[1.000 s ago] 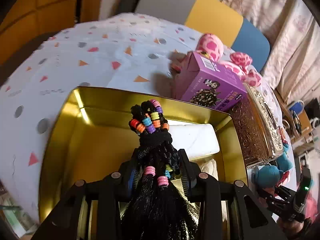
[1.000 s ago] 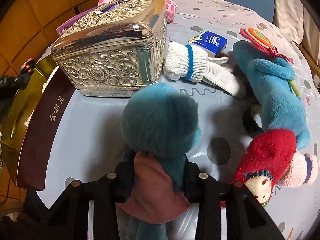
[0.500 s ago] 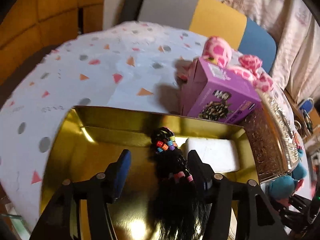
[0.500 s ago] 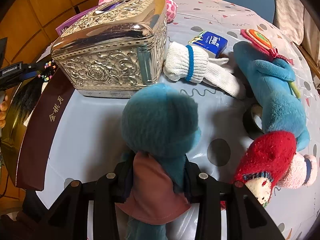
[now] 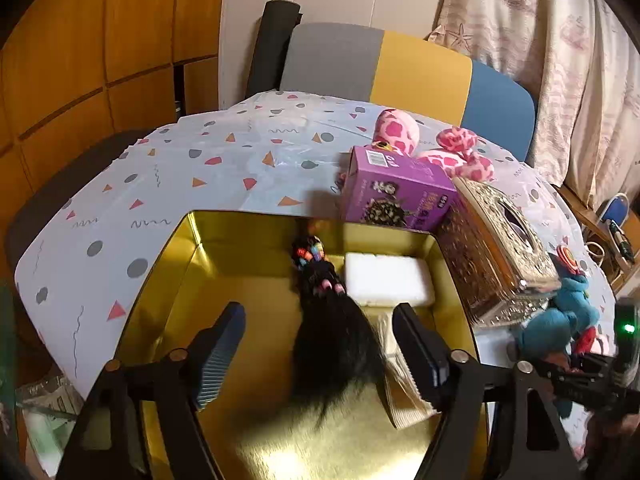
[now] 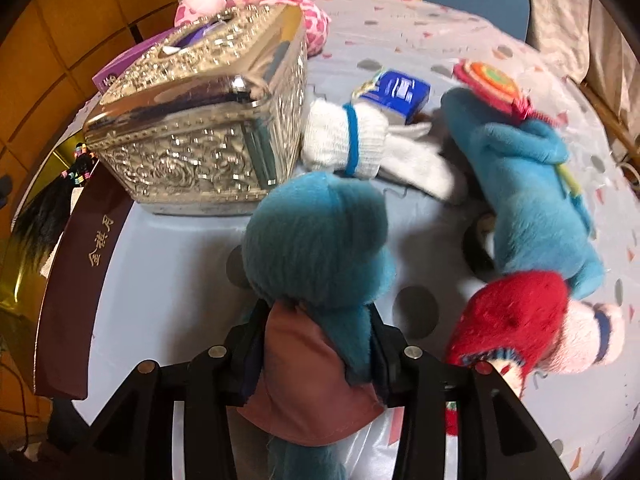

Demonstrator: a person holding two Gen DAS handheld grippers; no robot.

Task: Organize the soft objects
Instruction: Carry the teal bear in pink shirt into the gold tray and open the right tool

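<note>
A black hair tassel with coloured beads [image 5: 328, 320] lies inside the gold tin [image 5: 160, 280], next to a white foam block [image 5: 388, 280]. My left gripper [image 5: 320, 344] is open and empty above it. The tassel also shows at the left of the right wrist view [image 6: 52, 200]. My right gripper [image 6: 316, 344] is shut on a small teal plush toy [image 6: 316, 240] with a brown cloth piece, held over the table. A larger blue plush [image 6: 528, 184], a red and pink plush [image 6: 528, 320] and a white sock [image 6: 360, 148] lie on the table.
A silver embossed box [image 6: 208, 132] stands beside the tin, with a purple carton [image 5: 396, 192] and a pink spotted plush [image 5: 400, 130] behind. A dark red lid [image 6: 80, 280] leans by the tin. A blue tissue pack [image 6: 400, 92] lies near the sock.
My left gripper opened and let go of the beaded tassel, which now lies in the gold tin; the gripper drew back and up. My right gripper still holds the teal plush, shifted slightly.
</note>
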